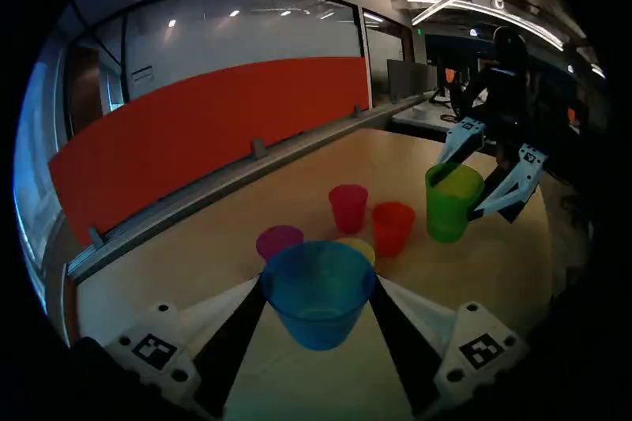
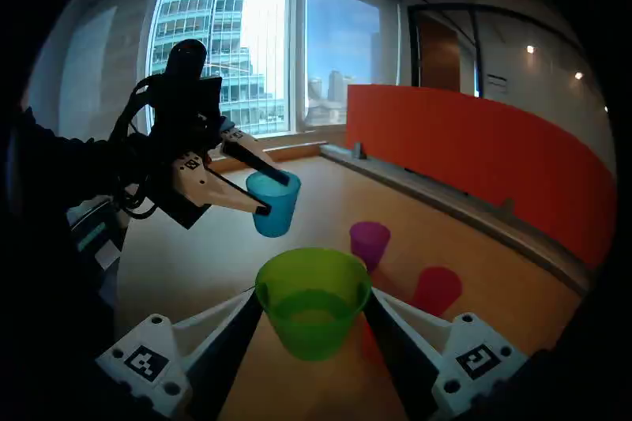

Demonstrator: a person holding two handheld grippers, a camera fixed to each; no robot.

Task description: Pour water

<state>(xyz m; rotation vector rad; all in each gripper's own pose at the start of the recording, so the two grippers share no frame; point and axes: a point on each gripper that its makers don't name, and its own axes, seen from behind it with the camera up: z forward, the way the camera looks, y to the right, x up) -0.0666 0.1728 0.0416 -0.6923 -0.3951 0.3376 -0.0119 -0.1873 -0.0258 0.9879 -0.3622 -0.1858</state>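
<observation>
in the left gripper view, the left gripper [image 1: 318, 295] is pressing its jaws against both sides of a blue plastic cup [image 1: 317, 322], holding it upright right in front of the camera. just behind it, four smaller cups are standing close together on the wooden worktop [image 1: 197, 263]: a purple cup [image 1: 278, 241], a yellow cup [image 1: 362, 248] half hidden by the blue rim, a magenta cup [image 1: 348, 206] and an orange cup [image 1: 393, 227]. farther off to the right, the right gripper [image 1: 458, 188] is gripping a green cup [image 1: 449, 219] between its jaws, upright and well apart from the blue one. whether either held cup is carrying water, i cannot tell. beyond everything, an orange partition [image 1: 197, 129] is running along the worktop's far edge.
</observation>
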